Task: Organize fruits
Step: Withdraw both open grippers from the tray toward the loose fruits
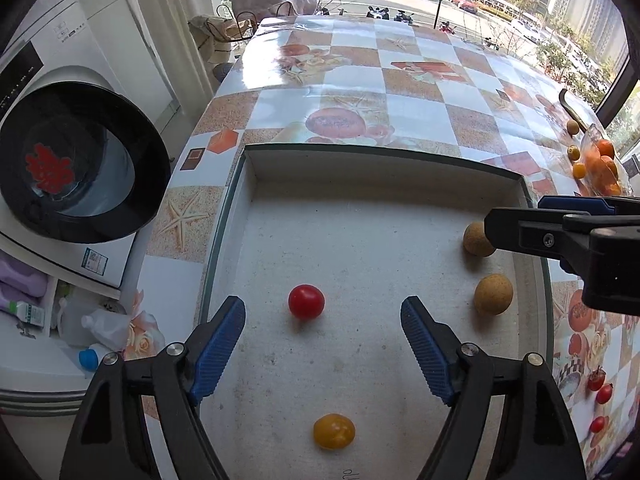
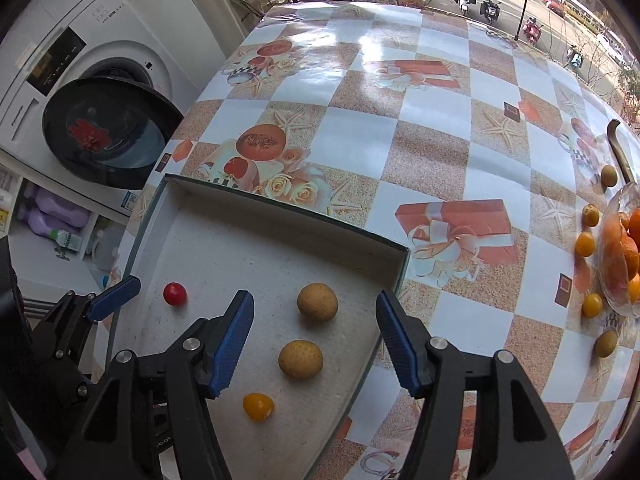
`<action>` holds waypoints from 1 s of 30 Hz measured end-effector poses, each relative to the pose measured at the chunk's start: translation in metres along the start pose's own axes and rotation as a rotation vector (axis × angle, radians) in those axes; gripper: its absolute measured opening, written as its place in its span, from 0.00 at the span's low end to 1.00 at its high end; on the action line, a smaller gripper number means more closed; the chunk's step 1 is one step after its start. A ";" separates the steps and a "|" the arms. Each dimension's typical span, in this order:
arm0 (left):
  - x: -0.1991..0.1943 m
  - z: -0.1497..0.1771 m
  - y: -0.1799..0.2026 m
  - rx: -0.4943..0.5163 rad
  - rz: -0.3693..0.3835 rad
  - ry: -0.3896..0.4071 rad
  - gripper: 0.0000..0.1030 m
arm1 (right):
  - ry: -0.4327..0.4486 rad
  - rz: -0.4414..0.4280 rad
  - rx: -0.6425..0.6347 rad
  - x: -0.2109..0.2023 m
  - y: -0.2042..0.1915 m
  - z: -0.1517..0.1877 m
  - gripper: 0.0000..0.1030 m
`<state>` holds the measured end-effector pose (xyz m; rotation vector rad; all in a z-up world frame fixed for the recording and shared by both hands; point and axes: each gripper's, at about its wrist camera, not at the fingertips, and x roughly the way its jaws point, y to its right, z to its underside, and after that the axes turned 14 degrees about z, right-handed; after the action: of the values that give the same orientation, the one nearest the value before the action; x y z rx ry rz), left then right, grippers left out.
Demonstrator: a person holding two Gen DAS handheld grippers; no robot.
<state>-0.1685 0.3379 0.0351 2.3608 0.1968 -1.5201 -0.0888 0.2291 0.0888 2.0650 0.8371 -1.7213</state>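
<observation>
Four fruits lie in the shallow white box lid (image 1: 248, 216) as I count them from the left wrist view: one red cherry tomato (image 1: 306, 302) at centre, one yellow cherry tomato (image 1: 334, 431) at lower centre, and two tan round fruits, the farther one (image 1: 476, 239) at right centre and the nearer one (image 1: 493, 294) just below it. My left gripper (image 1: 323, 354) hangs over the lid with its jaws spread wide and nothing between the pads; the red tomato sits just beyond its fingertips, untouched. My right gripper (image 2: 316, 338) likewise stands wide apart and empty, with the two tan fruits lying on the lid floor in the gap between its fingers, clear of both pads. Still outside the lid, at the right edge of the right wrist view: a glass bowl (image 2: 624, 200) of oranges, with several small yellow and greenish fruits loose on the patterned tablecloth (image 2: 440, 132) around it. A few red tomatoes (image 1: 602, 394) also rest on the cloth at the lower right of the left wrist view. My judgement: sorting is begun, with most loose fruit still to collect.
</observation>
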 end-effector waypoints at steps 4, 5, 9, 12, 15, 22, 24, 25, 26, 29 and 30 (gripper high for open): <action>-0.006 0.004 0.013 0.026 -0.001 -0.010 0.79 | 0.025 0.005 0.041 -0.017 0.020 0.010 0.81; -0.007 0.005 0.018 0.037 0.000 -0.011 0.79 | 0.023 0.009 0.054 -0.019 0.026 0.013 0.81; -0.011 0.010 0.039 0.075 0.012 -0.022 0.79 | -0.007 0.016 0.109 -0.021 0.054 0.032 0.81; -0.011 0.015 0.059 0.101 0.036 -0.039 0.79 | -0.038 0.034 0.145 -0.019 0.076 0.053 0.81; -0.012 0.022 0.083 0.148 0.052 -0.048 0.79 | -0.073 0.062 0.178 -0.016 0.100 0.077 0.81; -0.015 0.037 0.142 0.255 0.128 -0.079 0.79 | -0.153 0.149 0.319 -0.015 0.171 0.139 0.81; -0.015 0.044 0.158 0.272 0.157 -0.096 0.79 | -0.175 0.168 0.371 -0.014 0.191 0.155 0.81; -0.015 0.049 0.166 0.285 0.173 -0.105 0.79 | -0.183 0.177 0.392 -0.014 0.199 0.162 0.81; -0.014 0.054 0.174 0.303 0.183 -0.114 0.79 | -0.189 0.184 0.410 -0.014 0.205 0.168 0.81; -0.008 0.066 0.196 0.349 0.196 -0.141 0.79 | -0.199 0.196 0.441 -0.014 0.220 0.180 0.81; -0.007 0.068 0.201 0.353 0.207 -0.149 0.79 | -0.200 0.198 0.444 -0.014 0.223 0.183 0.81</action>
<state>-0.1718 0.1262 0.0548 2.4146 -0.3687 -1.7320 -0.0944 -0.0545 0.0362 2.0974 0.1914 -2.0940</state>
